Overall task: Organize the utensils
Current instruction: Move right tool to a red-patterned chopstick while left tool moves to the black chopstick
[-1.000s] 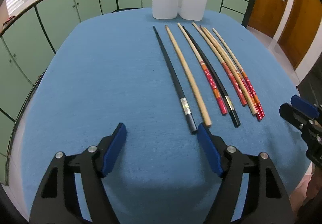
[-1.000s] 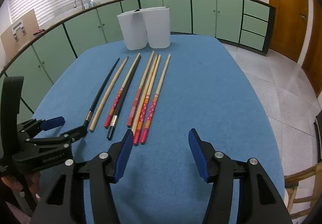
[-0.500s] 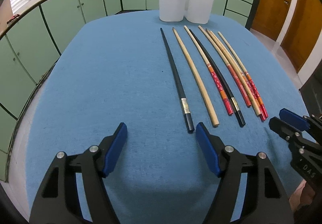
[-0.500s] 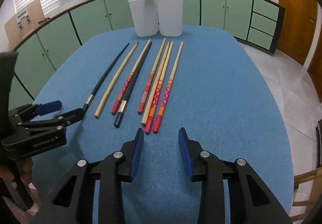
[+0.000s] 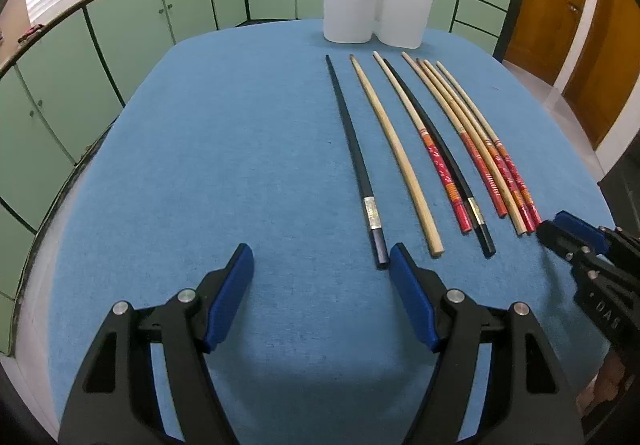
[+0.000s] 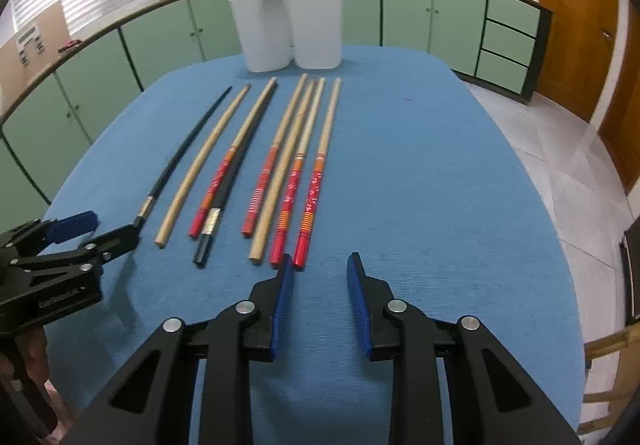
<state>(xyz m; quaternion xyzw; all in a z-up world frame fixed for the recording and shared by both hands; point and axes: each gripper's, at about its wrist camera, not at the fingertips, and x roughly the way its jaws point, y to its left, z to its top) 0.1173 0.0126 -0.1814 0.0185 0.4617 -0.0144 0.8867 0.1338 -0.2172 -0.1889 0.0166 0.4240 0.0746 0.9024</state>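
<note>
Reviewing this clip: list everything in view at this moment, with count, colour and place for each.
White plastic two-compartment holder: one, white, far end of the table.
Black chopsticks: two, black with a silver band, one leftmost in the row, one beside a red-handled one.
Plain wooden chopsticks: two, tan, second from left and among the red group.
Red-handled wooden chopsticks: four, tan with red patterned ends, right part of the row.
Blue tablecloth: one, blue, covers the table.
Green cabinets: a run, green, behind the table.
Left gripper: black with blue pads, open, empty.
Right gripper: same colours, jaws closing, nothing between them.
</note>
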